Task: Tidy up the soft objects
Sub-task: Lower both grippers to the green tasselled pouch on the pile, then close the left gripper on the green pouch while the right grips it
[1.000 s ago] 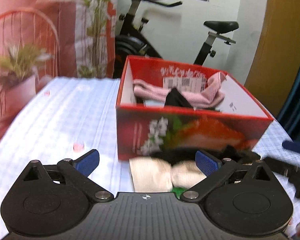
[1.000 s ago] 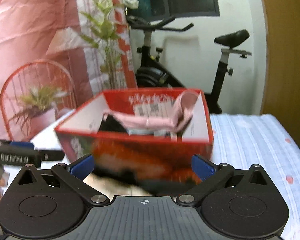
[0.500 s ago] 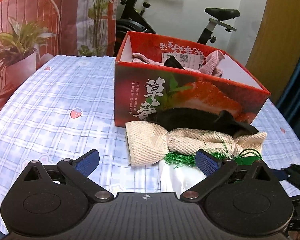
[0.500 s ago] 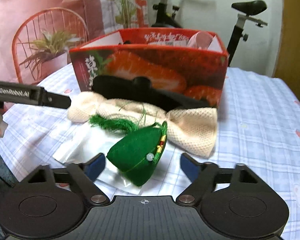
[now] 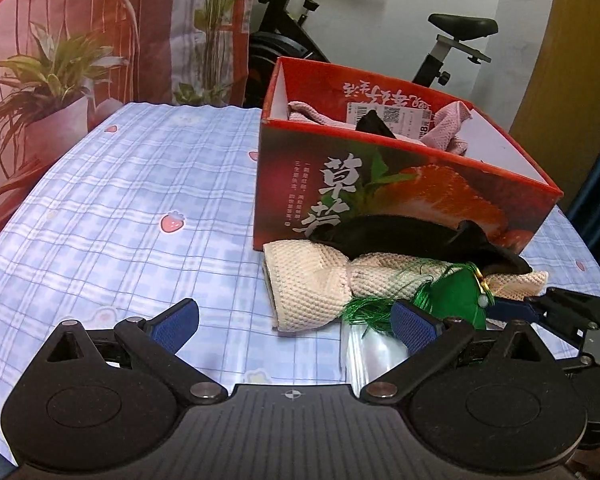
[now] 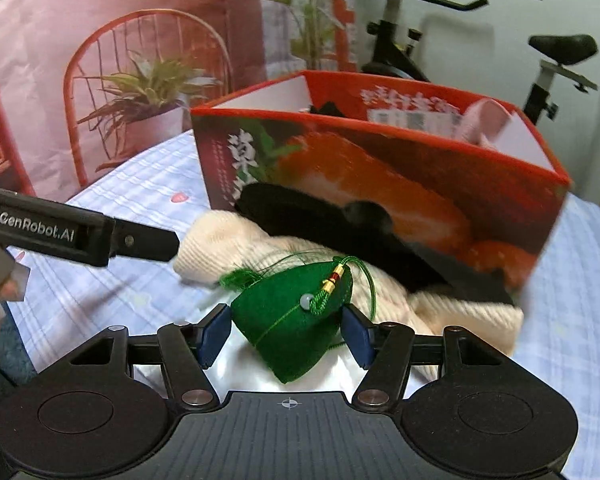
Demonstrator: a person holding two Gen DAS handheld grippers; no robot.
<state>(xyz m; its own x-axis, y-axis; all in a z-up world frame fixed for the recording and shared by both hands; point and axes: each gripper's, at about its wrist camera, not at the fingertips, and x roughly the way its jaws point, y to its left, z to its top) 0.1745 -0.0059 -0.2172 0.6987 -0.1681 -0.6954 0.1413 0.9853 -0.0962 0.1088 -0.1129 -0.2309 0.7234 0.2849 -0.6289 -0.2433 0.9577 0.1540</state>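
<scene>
A green felt pouch [image 6: 288,320] with a tassel lies on a clear plastic bag [image 6: 236,364] in front of a red strawberry box [image 6: 380,168]. My right gripper [image 6: 286,332] has its blue pads on both sides of the pouch and is shut on it. A cream waffle cloth [image 5: 312,280] and a black cloth [image 5: 412,236] lie against the box front. Pink and black cloths [image 5: 448,128] sit inside the box [image 5: 400,176]. My left gripper [image 5: 296,320] is open and empty over the tablecloth, left of the pouch [image 5: 456,296].
The table has a blue checked cloth with strawberries [image 5: 120,200]. A potted plant [image 5: 52,80] and a red wire chair [image 6: 148,80] stand at the left. An exercise bike [image 5: 440,40] stands behind the box.
Both grippers dropped lower toward the table. My right gripper moved in on the green pouch and closed its jaws around it. My left gripper stayed open.
</scene>
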